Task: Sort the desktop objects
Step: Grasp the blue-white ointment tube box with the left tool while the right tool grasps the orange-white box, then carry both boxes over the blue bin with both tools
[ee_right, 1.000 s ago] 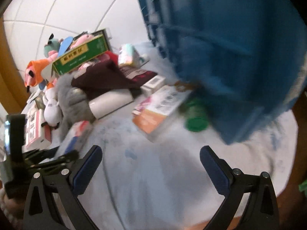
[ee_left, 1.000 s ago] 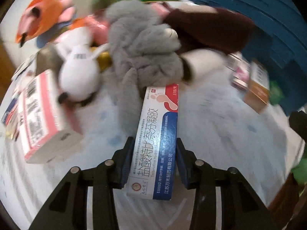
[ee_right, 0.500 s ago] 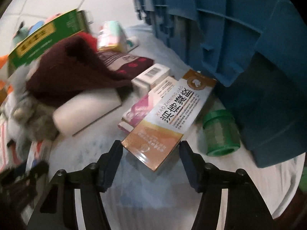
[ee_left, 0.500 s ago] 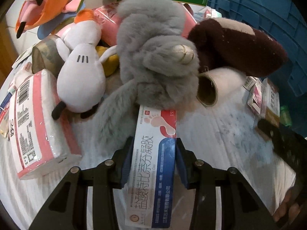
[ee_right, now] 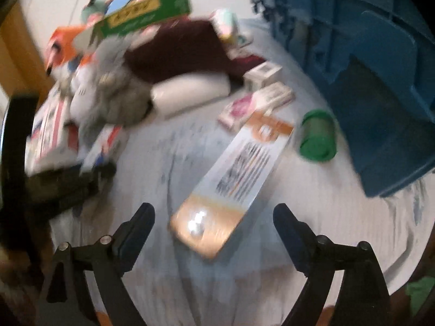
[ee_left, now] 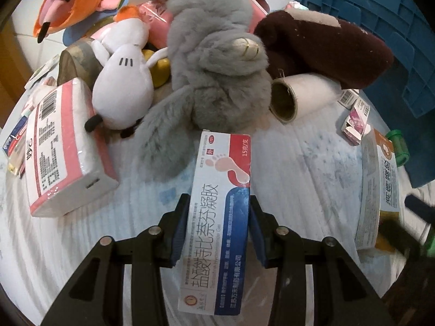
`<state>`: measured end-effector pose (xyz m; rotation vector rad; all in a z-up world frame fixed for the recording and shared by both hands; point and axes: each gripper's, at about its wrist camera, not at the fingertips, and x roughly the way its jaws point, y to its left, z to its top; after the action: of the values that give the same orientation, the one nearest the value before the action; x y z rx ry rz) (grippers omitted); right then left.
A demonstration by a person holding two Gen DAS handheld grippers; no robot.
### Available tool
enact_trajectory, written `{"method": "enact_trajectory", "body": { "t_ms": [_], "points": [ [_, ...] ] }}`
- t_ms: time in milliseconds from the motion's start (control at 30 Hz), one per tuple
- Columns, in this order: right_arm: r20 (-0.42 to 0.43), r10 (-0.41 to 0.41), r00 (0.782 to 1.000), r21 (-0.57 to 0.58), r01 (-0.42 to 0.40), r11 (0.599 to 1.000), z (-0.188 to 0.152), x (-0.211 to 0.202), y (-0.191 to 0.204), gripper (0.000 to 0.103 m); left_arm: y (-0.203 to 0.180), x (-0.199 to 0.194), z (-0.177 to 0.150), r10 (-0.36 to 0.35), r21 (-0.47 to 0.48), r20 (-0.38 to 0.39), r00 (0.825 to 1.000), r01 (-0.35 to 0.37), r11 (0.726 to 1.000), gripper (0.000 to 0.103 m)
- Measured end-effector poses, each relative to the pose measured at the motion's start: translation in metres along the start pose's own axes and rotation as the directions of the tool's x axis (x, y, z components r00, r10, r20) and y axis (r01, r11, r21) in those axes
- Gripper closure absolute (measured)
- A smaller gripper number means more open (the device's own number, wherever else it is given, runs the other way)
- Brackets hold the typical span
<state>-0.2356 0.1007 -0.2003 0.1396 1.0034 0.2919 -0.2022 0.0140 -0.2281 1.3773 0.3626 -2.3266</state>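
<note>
My left gripper (ee_left: 218, 217) is shut on a white, red and blue medicine box (ee_left: 217, 217) with a footprint picture, held just above the tablecloth in front of a grey plush toy (ee_left: 217, 68). My right gripper (ee_right: 214, 217) is open, its fingers either side of the near end of a long orange and white box (ee_right: 233, 182) lying on the cloth; that box also shows in the left wrist view (ee_left: 378, 190). The right wrist view is blurred.
A blue crate (ee_right: 367, 68) stands at the right, with a green jar (ee_right: 316, 135) beside it. A pile holds a white plush (ee_left: 122, 87), brown plush (ee_left: 326, 43), paper roll (ee_left: 299, 95), pink tissue pack (ee_left: 59, 149), green box (ee_right: 146, 16) and small boxes (ee_right: 258, 103).
The left gripper, still holding the medicine box, has drawn back slightly from the grey plush. The right gripper has opened wider and pulled back from the orange box, swinging left.
</note>
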Motion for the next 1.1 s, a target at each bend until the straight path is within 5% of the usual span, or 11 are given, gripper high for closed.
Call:
{"method": "enact_trajectory", "body": {
  "t_ms": [100, 167, 267, 533, 767, 900, 1100],
  "points": [
    [0.001, -0.042, 0.999, 0.070, 0.042, 0.997, 0.020, 0.015, -0.007, 0.015, -0.002, -0.001, 0.001, 0.007, -0.010, -0.002, 1.000, -0.007, 1.000, 0.063],
    [-0.023, -0.076, 0.997, 0.089, 0.078, 0.993, 0.032, 0.031, -0.003, 0.044, -0.004, -0.007, 0.000, -0.005, -0.013, 0.003, 1.000, 0.005, 1.000, 0.063],
    [-0.025, -0.086, 0.996, 0.052, 0.087, 0.995, 0.030, 0.029, 0.000, 0.051, -0.010, -0.021, -0.002, 0.004, 0.012, 0.024, 1.000, -0.005, 1.000, 0.063],
    [0.055, -0.009, 0.998, -0.080, 0.013, 0.997, 0.021, -0.025, 0.019, 0.053, -0.013, -0.075, 0.002, 0.002, 0.028, 0.104, 0.995, -0.005, 1.000, 0.063],
    [0.159, 0.064, 0.985, -0.163, -0.037, 0.986, 0.049, -0.079, 0.050, 0.053, -0.003, -0.129, 0.028, 0.017, 0.031, 0.206, 0.978, -0.024, 0.999, 0.063],
    [0.239, 0.085, 0.967, -0.203, -0.036, 0.978, 0.078, -0.118, 0.062, 0.053, 0.000, -0.167, 0.050, 0.018, 0.026, 0.281, 0.960, -0.026, 0.999, 0.063],
    [0.367, 0.101, 0.925, -0.255, -0.004, 0.967, 0.117, -0.171, 0.075, 0.053, -0.007, -0.215, 0.087, -0.017, 0.049, 0.421, 0.907, -0.004, 0.999, 0.063]
  ]
}}
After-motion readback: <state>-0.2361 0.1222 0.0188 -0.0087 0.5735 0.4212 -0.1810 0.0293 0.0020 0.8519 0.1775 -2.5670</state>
